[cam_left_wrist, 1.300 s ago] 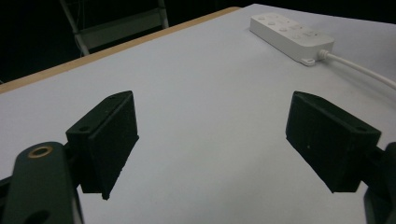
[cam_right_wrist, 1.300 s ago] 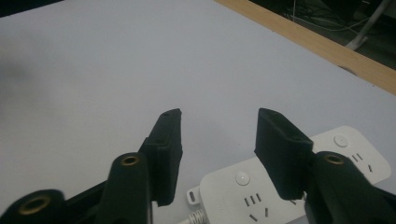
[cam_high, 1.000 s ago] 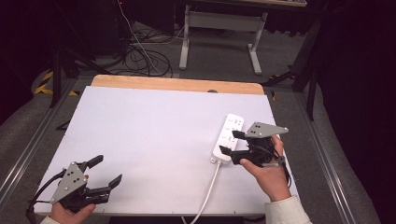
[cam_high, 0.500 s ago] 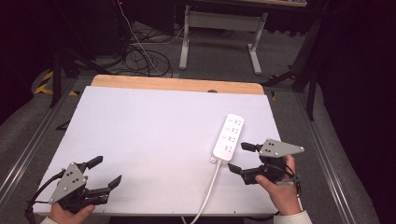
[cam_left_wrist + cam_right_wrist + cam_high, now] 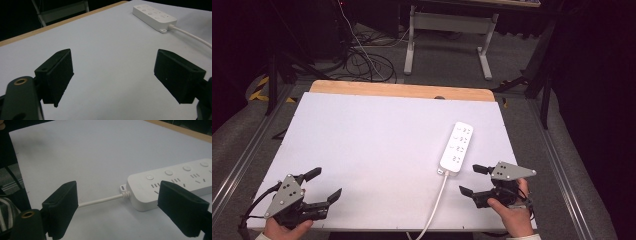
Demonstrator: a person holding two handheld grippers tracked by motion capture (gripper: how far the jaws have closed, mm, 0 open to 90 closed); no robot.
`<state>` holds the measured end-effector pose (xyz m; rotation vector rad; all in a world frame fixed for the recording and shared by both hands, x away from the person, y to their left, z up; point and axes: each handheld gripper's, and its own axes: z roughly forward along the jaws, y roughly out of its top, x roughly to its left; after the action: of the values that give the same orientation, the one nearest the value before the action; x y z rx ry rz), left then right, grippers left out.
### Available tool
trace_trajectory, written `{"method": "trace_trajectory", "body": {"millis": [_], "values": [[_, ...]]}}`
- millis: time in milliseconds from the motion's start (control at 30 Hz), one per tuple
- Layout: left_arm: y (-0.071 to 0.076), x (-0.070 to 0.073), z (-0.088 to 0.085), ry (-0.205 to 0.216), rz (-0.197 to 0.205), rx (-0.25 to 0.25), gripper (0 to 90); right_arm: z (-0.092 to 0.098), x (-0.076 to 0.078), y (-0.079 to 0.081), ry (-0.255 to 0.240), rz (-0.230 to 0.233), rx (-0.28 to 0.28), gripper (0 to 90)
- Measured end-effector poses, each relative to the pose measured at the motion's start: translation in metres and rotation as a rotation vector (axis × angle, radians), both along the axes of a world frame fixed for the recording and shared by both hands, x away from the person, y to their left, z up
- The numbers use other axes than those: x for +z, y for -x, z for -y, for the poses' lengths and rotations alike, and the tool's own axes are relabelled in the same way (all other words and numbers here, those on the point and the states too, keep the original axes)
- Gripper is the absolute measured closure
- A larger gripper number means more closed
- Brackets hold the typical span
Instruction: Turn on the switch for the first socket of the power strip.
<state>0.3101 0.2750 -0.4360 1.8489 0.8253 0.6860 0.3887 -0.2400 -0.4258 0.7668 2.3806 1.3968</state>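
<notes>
No brand or readable writing on the power strip [image 5: 456, 146]; just socket slots & round buttons, too small to make out in the high view. It lies flat near the desk's [image 5: 362, 145] right edge, long side running toward the far edge, roughly halfway down. Its white cord [image 5: 435, 200] leaves the near end & runs off the front edge, where it's cut off by the frame.

Right gripper [image 5: 472, 180] sits near the front right corner, jaws wide apart w/ nothing between, just beside the strip's near end, not touching; they've just been opening. In the right gripper view the far end of the strip is cut off, one jaw hides part of its side.

Left gripper [image 5: 323, 183] at the front left corner, jaws also apart, empty, well apart from the strip.

Desk: pale white sheet, wood strip along the far edge. Room behind is dark: grey carpet, tangled black cables [image 5: 362, 62], a grey table frame [image 5: 447, 40]; details hard to see.
</notes>
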Motion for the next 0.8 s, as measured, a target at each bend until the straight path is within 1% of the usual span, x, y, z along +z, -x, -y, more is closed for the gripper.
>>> {"method": "trace_trajectory", "body": {"millis": [100, 167, 200, 333, 400, 467, 533, 600, 633, 700, 733, 800], "values": [[0.0, -0.001, 0.0, 0.003, -0.002, 0.004, 16.3, 0.002, -0.007, 0.001, -0.013, -0.007, -0.008, 16.4], [0.0, -0.001, 0.001, 0.003, -0.002, 0.003, 16.1, 0.005, -0.012, 0.0, -0.014, -0.014, -0.018, 16.4], [0.0, -0.001, 0.0, -0.003, 0.001, 0.002, 16.1, 0.006, -0.015, 0.001, -0.014, -0.017, -0.022, 16.4], [-0.001, -0.001, 0.001, -0.01, 0.005, -0.002, 16.0, 0.012, -0.027, 0.001, -0.024, -0.036, -0.025, 15.8], [-0.001, -0.001, 0.0, -0.006, 0.001, 0.002, 16.0, 0.013, -0.033, 0.001, -0.025, -0.039, -0.021, 15.6], [-0.002, -0.002, 0.0, -0.002, -0.003, 0.003, 16.0, 0.014, -0.039, 0.0, -0.006, -0.041, -0.021, 15.5], [-0.003, -0.004, 0.001, 0.002, -0.012, -0.001, 15.8, 0.014, -0.047, -0.001, 0.003, -0.064, -0.029, 15.5], [-0.004, -0.005, 0.002, -0.01, -0.014, -0.001, 15.6, 0.013, -0.054, -0.001, 0.028, -0.082, -0.035, 15.5], [-0.004, -0.005, 0.002, -0.013, -0.014, 0.0, 15.5, 0.013, -0.057, -0.001, 0.033, -0.09, -0.034, 15.5], [-0.005, -0.006, 0.001, -0.011, -0.017, -0.001, 15.4, 0.012, -0.061, 0.0, 0.047, -0.105, -0.031, 15.5], [-0.006, -0.006, 0.001, -0.007, -0.017, 0.001, 15.4, 0.012, -0.063, 0.001, 0.052, -0.109, -0.033, 15.5], [-0.007, -0.007, 0.0, -0.002, -0.022, -0.001, 15.4, 0.012, -0.065, 0.002, 0.044, -0.119, -0.033, 15.5]]}}
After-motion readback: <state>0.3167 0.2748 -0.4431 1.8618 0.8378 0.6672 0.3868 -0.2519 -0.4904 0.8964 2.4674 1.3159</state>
